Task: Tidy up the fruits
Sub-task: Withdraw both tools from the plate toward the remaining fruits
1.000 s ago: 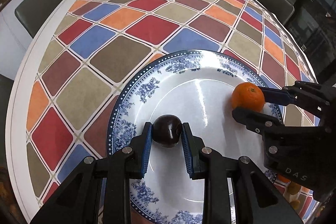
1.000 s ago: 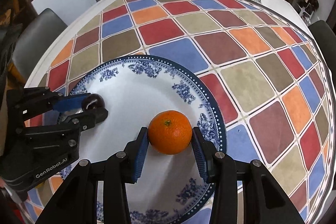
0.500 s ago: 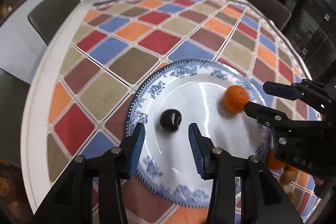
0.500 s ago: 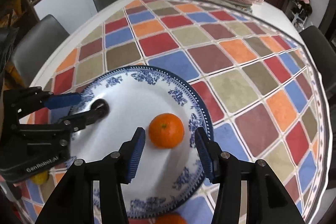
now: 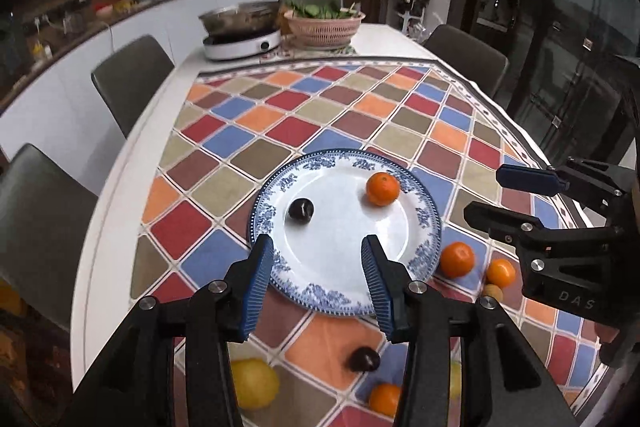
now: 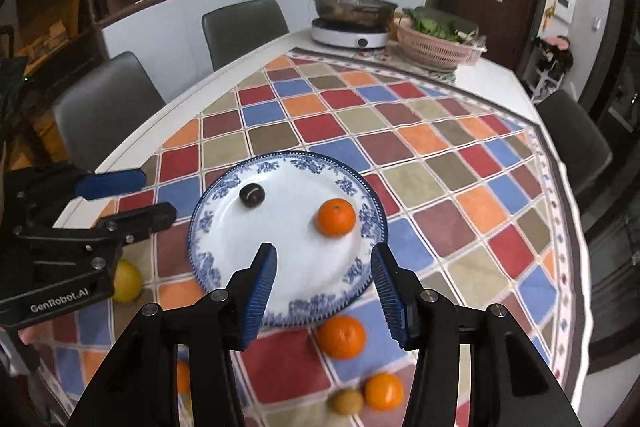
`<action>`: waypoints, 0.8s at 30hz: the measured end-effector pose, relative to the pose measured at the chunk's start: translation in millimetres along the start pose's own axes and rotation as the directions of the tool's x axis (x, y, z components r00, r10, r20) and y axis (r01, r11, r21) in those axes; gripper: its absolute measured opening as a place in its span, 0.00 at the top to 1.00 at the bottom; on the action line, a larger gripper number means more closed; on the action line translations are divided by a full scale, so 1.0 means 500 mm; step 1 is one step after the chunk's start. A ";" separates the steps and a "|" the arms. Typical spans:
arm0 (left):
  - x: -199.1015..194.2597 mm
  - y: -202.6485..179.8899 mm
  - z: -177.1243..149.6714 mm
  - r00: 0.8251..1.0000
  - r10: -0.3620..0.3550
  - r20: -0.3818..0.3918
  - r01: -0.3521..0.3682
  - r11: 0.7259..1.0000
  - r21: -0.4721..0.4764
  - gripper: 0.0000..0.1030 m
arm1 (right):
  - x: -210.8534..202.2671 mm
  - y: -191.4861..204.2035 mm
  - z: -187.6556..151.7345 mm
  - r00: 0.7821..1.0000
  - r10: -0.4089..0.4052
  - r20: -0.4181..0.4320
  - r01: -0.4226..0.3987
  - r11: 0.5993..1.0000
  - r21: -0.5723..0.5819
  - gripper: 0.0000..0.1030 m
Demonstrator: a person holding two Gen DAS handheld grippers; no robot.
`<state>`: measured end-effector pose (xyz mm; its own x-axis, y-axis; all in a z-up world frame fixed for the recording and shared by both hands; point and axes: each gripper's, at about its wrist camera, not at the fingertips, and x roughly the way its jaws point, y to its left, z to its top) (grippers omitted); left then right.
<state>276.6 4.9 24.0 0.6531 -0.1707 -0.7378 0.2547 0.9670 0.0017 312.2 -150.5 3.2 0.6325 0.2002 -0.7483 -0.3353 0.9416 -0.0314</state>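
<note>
A blue-and-white plate (image 5: 344,291) (image 6: 224,243) lies on the checkered tablecloth. On it rest a dark plum (image 5: 301,211) (image 6: 251,194) and an orange (image 5: 383,189) (image 6: 336,217). My left gripper (image 5: 318,279) is open and empty, raised over the plate's near rim; it also shows in the right wrist view (image 6: 128,197). My right gripper (image 6: 324,287) is open and empty, raised near the plate's front edge; it also shows in the left wrist view (image 5: 496,193). Loose fruit lies in front of the plate: oranges (image 5: 457,259) (image 6: 341,337), another plum (image 5: 364,359), a lemon (image 5: 254,383).
An induction cooker with a steel pot (image 5: 242,31) and a pink basket of greens (image 5: 324,21) stand at the table's far end. Grey chairs (image 5: 132,79) surround the table. A small brownish fruit (image 6: 346,401) and another orange (image 6: 383,391) lie near the front edge.
Both grippers opened, releasing the plum and the orange onto the plate, then pulled back and up. The fruits stay on the plate, and loose fruit in front has come into view.
</note>
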 end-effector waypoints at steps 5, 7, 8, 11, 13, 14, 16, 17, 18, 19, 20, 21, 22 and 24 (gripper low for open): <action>-0.061 -0.023 -0.034 0.999 -0.004 0.045 0.003 1.000 0.017 0.55 | -0.057 0.011 -0.036 1.000 0.002 0.026 -0.002 1.000 0.010 0.51; -0.078 -0.029 -0.047 0.998 -0.008 0.057 0.006 1.000 0.019 0.55 | -0.077 0.017 -0.051 0.999 -0.004 0.037 0.003 1.000 0.010 0.51; -0.087 -0.031 -0.056 0.998 -0.006 0.062 0.005 1.000 0.019 0.54 | -0.086 0.018 -0.058 0.999 -0.004 0.043 0.003 1.000 0.013 0.51; -0.114 -0.040 -0.088 0.997 -0.007 0.079 0.005 1.000 0.024 0.52 | -0.113 0.022 -0.081 0.997 -0.024 0.070 0.022 0.999 0.026 0.51; -0.127 -0.043 -0.106 0.996 -0.005 0.085 0.003 1.000 0.022 0.50 | -0.128 0.028 -0.098 0.995 -0.054 0.087 0.052 0.998 0.026 0.45; -0.133 -0.044 -0.115 0.996 0.001 0.089 -0.003 1.000 0.021 0.49 | -0.135 0.030 -0.106 0.993 -0.065 0.094 0.062 0.998 0.033 0.43; -0.144 -0.046 -0.132 0.995 0.010 0.095 -0.012 1.000 0.020 0.48 | -0.146 0.032 -0.122 0.993 -0.068 0.099 0.064 0.997 0.048 0.43; -0.149 -0.048 -0.140 0.995 0.014 0.099 -0.016 1.000 0.023 0.47 | -0.149 0.033 -0.131 0.993 -0.070 0.099 0.065 0.997 0.051 0.43; -0.155 -0.050 -0.149 0.994 0.019 0.104 -0.022 0.999 0.027 0.46 | -0.152 0.036 -0.138 0.992 -0.076 0.098 0.071 0.996 0.052 0.43; -0.161 -0.051 -0.161 0.994 0.026 0.109 -0.030 0.999 0.033 0.43 | -0.156 0.039 -0.148 0.991 -0.088 0.097 0.083 0.995 0.055 0.43; -0.164 -0.053 -0.166 0.993 0.030 0.111 -0.035 0.999 0.037 0.41 | -0.160 0.041 -0.156 0.991 -0.092 0.100 0.087 0.995 0.056 0.43; -0.166 -0.054 -0.174 0.993 0.032 0.112 -0.037 0.998 0.042 0.40 | -0.164 0.042 -0.164 0.990 -0.095 0.102 0.089 0.994 0.056 0.43; -0.167 -0.056 -0.182 0.994 0.031 0.106 -0.036 0.998 0.047 0.38 | -0.168 0.044 -0.174 0.990 -0.101 0.103 0.095 0.994 0.059 0.43; -0.160 -0.058 -0.195 0.996 0.033 0.083 -0.037 0.998 0.056 0.37 | -0.169 0.049 -0.187 0.989 -0.105 0.099 0.100 0.993 0.058 0.43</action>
<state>147.5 9.1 17.4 0.7181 -0.1542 -0.6786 0.2697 0.9606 0.0671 185.2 -169.8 4.0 0.7305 0.1262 -0.6712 -0.2295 0.9710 -0.0673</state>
